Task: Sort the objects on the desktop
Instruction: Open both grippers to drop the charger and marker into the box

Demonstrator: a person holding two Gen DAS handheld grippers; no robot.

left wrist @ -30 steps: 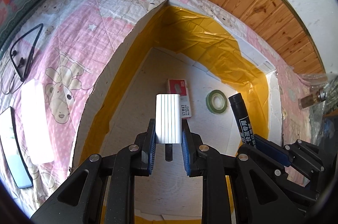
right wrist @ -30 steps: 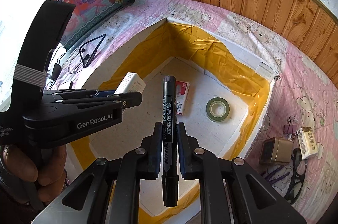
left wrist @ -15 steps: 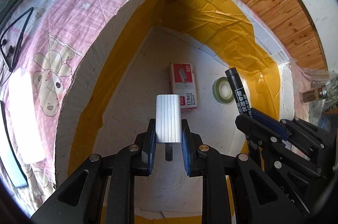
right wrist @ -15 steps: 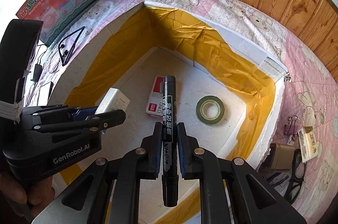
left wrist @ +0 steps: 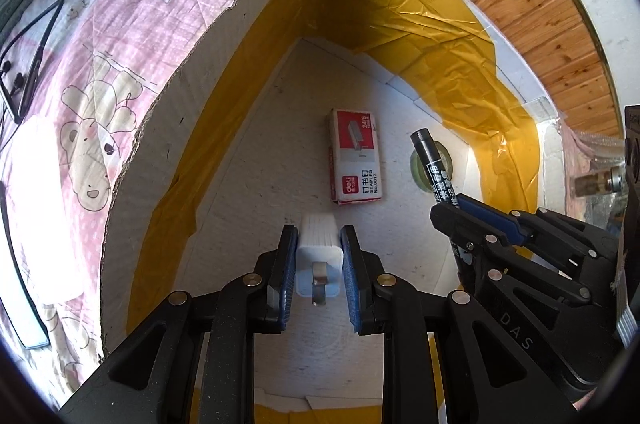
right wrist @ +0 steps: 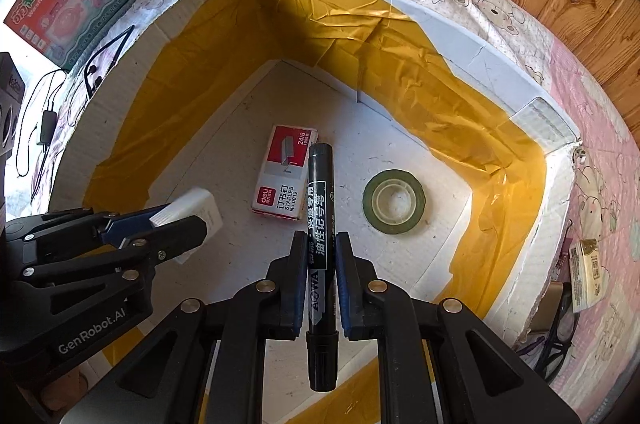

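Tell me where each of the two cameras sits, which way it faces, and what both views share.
Left wrist: sits on the left gripper, facing steeply down into the cardboard box; its jaws clamp a white charger, and the right gripper enters at right.
Right wrist: sits on the right gripper, also facing down into the box; its jaws clamp a black marker, the left gripper at left.
Shared: staples box, green tape roll, charger, marker, pink bedcover.
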